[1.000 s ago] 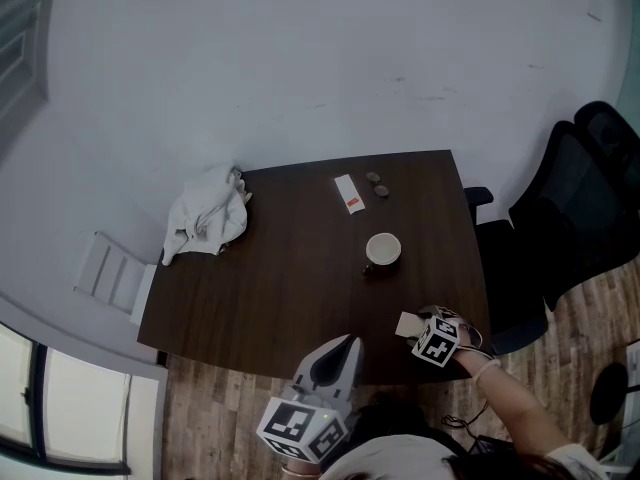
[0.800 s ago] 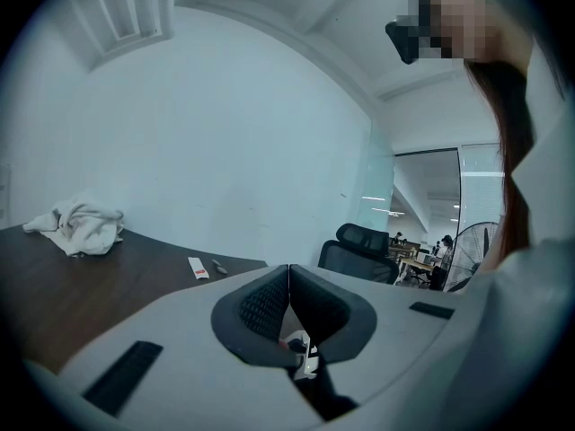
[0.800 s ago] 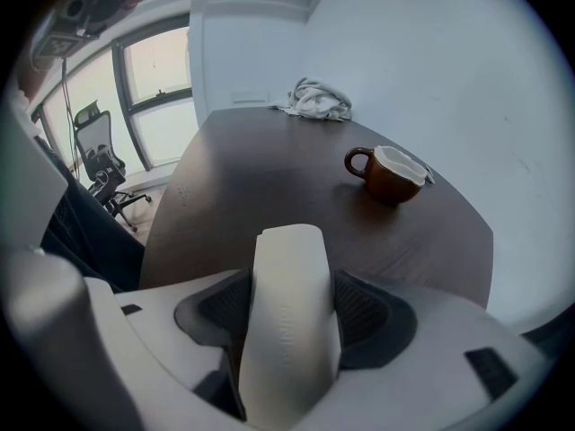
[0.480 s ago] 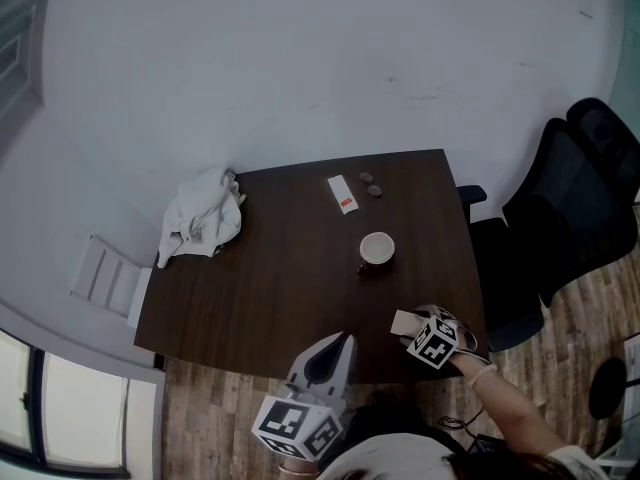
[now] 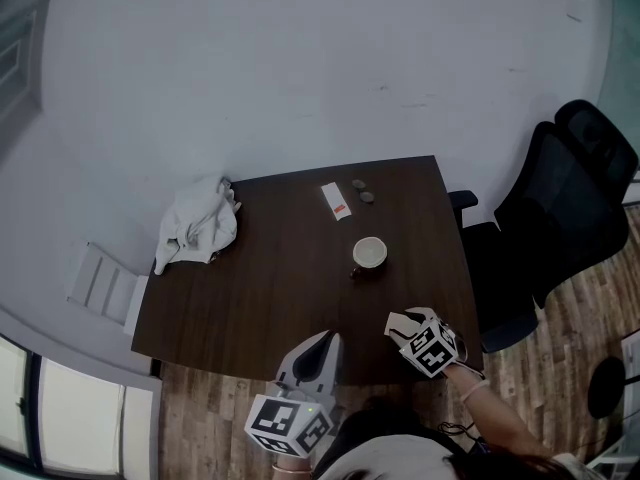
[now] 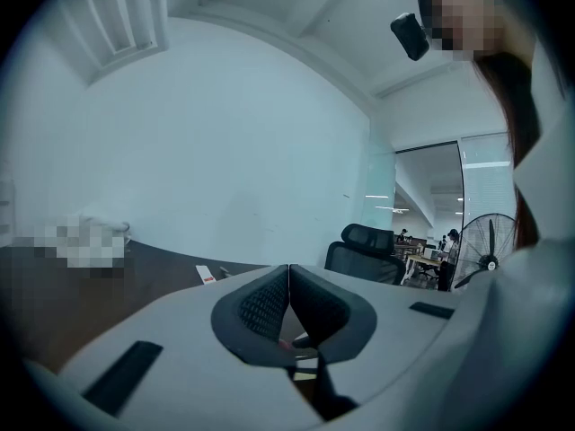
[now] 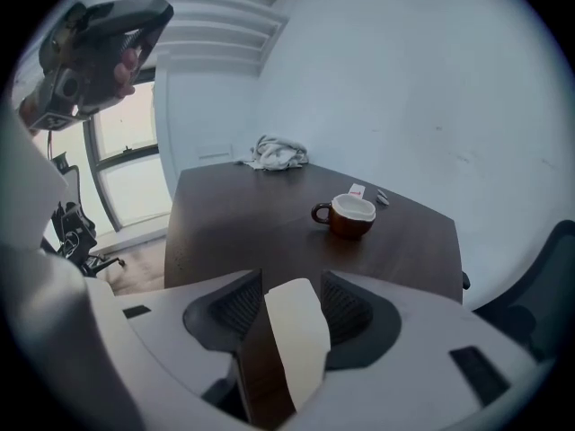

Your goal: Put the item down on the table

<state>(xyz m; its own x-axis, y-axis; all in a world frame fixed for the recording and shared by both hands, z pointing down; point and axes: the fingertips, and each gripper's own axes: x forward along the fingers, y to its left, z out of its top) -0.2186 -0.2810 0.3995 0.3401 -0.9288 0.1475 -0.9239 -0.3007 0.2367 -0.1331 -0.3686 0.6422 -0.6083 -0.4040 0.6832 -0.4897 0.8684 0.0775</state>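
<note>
Dark surface (image 5: 260, 268) bears a mug (image 5: 369, 253); near it, fingers of the right gripper (image 7: 292, 296), just closing, pinch the pale item (image 7: 301, 348) by its flat faces. It looks light and stiff. Fingers of the left gripper (image 6: 288, 296) meet, empty.

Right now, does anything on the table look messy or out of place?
Only the white cloth, crumpled in a heap at the far left corner of the table. The mug stands upright with nothing spilled around it.
</note>
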